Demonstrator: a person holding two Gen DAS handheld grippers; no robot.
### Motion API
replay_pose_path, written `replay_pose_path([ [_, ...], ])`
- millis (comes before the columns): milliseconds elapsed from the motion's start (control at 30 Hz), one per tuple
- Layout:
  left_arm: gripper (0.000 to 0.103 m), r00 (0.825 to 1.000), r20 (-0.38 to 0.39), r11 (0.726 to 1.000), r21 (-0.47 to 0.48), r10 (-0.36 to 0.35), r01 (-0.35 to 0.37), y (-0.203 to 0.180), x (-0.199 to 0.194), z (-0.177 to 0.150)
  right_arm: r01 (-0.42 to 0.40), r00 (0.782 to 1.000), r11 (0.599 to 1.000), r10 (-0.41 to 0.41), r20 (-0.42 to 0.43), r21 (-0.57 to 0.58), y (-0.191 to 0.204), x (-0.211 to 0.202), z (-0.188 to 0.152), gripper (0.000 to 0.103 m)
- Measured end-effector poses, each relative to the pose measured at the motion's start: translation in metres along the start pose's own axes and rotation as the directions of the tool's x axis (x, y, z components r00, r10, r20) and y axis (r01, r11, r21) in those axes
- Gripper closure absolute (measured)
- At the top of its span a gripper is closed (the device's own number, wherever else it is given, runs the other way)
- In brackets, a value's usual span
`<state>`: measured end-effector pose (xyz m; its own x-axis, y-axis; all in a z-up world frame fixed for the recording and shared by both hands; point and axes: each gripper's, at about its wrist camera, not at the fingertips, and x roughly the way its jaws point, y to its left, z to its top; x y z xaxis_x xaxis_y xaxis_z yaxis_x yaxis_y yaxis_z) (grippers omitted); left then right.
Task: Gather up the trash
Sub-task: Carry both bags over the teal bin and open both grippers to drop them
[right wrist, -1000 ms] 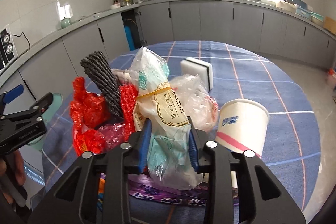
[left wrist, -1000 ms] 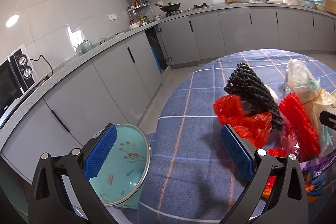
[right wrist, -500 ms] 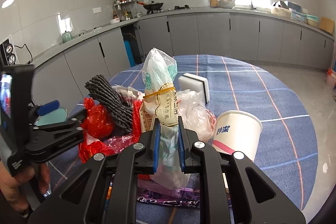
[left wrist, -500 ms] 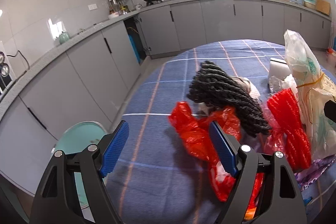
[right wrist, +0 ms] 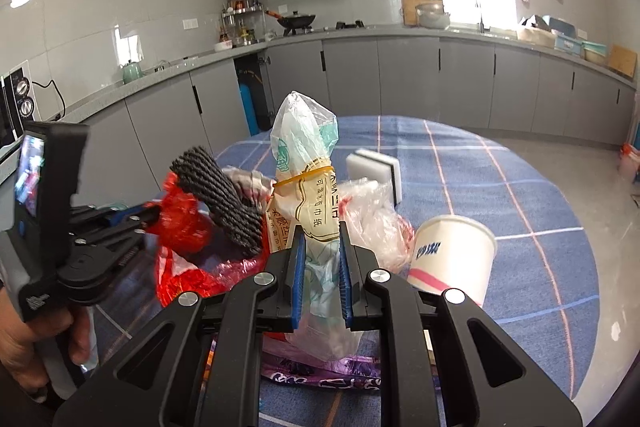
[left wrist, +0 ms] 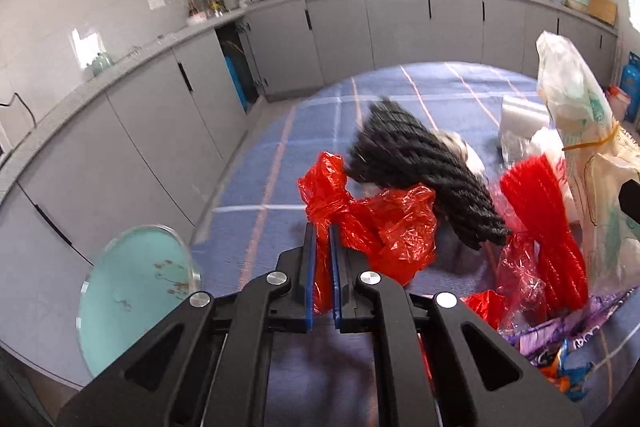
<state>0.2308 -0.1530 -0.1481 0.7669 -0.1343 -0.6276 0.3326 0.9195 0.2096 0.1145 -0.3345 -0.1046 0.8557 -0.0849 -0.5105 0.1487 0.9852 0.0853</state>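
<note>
A heap of household trash sits on a round table (right wrist: pixel 500 187) covered in a blue checked cloth, in a grey-cabinet kitchen. The left gripper (left wrist: pixel 322 239) has its blue pads pressed together on a twisted strip of the red plastic bag (left wrist: pixel 384 223), which bunches up just beyond the fingertips toward one o'clock. A black braided rope bundle (left wrist: pixel 420 167) lies across the top of that bag, and a red ribbed mesh sleeve (left wrist: pixel 548 227) stands at three o'clock of it, touching clear crinkled film. At eight o'clock, off the table's edge, a round teal stool seat (left wrist: pixel 132 287) shows. The right gripper (right wrist: pixel 321 247) is clamped on a tall translucent bag (right wrist: pixel 308 187) cinched with a yellow rubber band, the bag rising upright between the pads toward twelve o'clock. A white paper cup (right wrist: pixel 452 259) tilts just beside it at three o'clock, and a white sponge block (right wrist: pixel 374 171) stands behind at one o'clock. A purple wrapper (right wrist: pixel 320 375) lies flat under the pile. A person's hand (right wrist: pixel 24 339) holds the left tool's grip at eight o'clock of the right wrist view.
</note>
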Motion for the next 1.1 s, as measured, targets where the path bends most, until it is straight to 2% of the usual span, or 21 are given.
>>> replay_pose_path([
  [200,0.097,0.998,0.054,0.999,-0.028,0.041,-0.039,0.027,-0.032,0.0,-0.011,0.999,1.0,0.012,0.044,-0.015,0.01,-0.012,0.012,0.087],
  [267,0.097,0.994,0.063,0.996,-0.034,0.084,-0.082,0.038,-0.041,-0.001,-0.033,0.998,0.999,0.035,0.051,-0.027,0.018,-0.014,0.015,0.087],
  [467,0.096,0.987,0.077,0.989,-0.051,0.143,-0.14,0.068,-0.065,-0.011,-0.094,0.994,0.993,0.098,0.05,-0.067,0.047,-0.005,0.023,0.087],
  [733,0.096,0.972,0.085,0.972,-0.098,0.22,-0.212,0.112,-0.081,-0.024,-0.175,0.982,0.976,0.183,0.05,-0.131,0.095,0.003,0.034,0.087],
  [1100,0.096,0.952,0.066,0.945,-0.156,0.299,-0.286,0.168,-0.092,-0.044,-0.248,0.966,0.95,0.257,0.026,-0.189,0.148,0.023,0.041,0.087],
])
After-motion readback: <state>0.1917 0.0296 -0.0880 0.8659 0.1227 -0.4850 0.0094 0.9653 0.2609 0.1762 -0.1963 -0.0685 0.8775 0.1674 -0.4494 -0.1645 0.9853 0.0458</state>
